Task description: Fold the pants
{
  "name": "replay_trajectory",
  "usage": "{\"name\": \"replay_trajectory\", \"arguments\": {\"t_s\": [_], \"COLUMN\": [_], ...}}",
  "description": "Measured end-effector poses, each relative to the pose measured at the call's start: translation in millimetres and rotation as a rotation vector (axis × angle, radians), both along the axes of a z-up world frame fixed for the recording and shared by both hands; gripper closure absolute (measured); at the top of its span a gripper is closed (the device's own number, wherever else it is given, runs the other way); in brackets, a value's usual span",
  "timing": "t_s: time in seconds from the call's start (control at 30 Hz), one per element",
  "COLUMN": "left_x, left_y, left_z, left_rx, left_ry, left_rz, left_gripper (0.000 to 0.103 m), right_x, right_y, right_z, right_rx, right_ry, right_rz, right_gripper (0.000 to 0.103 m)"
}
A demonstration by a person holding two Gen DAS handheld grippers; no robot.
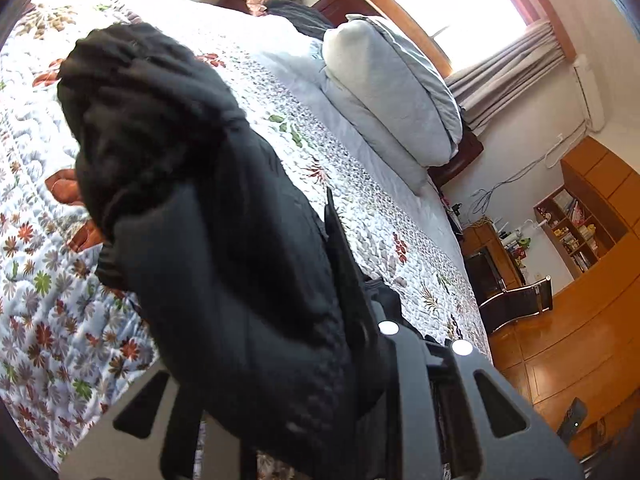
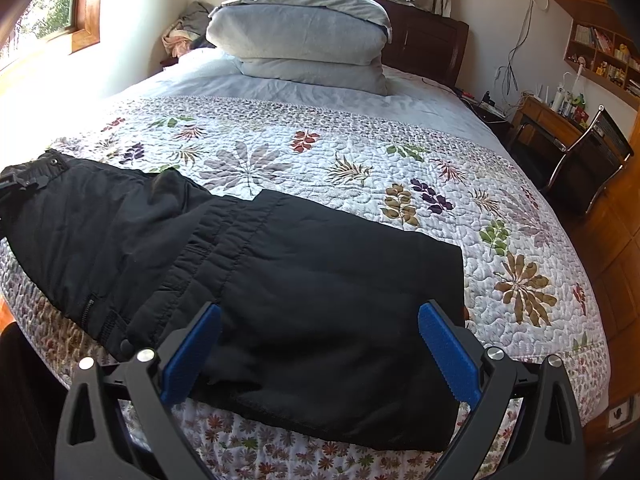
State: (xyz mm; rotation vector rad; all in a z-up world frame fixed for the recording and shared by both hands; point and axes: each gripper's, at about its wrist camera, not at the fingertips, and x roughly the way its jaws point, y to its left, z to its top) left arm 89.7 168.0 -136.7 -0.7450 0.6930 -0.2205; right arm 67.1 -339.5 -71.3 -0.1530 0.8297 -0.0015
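On the bed (image 2: 360,152), mid-fold: black pants (image 2: 280,280) lie partly doubled over near the edge.
Left gripper (image 1: 280,320) fingers clamp a lifted bunch of cloth; right gripper (image 2: 320,344) hangs wide open, empty, above the folded end. Next, likely carry the held part across.

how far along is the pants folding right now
Done: one end of the black pants already lies doubled over on the quilt. In hand: the left gripper is shut on bunched fabric. Left: the right gripper hovers open, and the waistband end needs folding.
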Motion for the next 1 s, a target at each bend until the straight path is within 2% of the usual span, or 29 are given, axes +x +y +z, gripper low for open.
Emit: {"name": "replay_trajectory", "arguments": {"t_s": [0.17, 0.37, 0.67, 0.8, 1.0], "left_x": [0, -2, -2, -5, -12], "left_y": [-29, -68, -101, -124, -175], "left_z": [23, 46, 57, 62, 60], "left_rx": [0.093, 0.183, 0.255, 0.329, 0.495], "left_ry": [-0.088, -0.174, -0.196, -0.224, -0.254], "left_rz": [-0.088, -0.206, -0.271, -0.34, -0.469], "left_gripper": [0.084, 0.079, 0.076, 0.075, 0.073], "right_x": [1, 4, 5, 7, 8], "right_y": [-1, -10, -26, -34, -50], "right_z": [-1, -5, -5, -2, 11], "right_rx": [0.01, 0.041, 0.116, 0.175, 0.3], "right_ry": [0.001, 0.008, 0.017, 0.013, -0.012], "right_rz": [0.005, -0.015, -0.044, -0.057, -0.066], "right_gripper": [0.003, 0.003, 0.003, 0.003, 0.003]}}
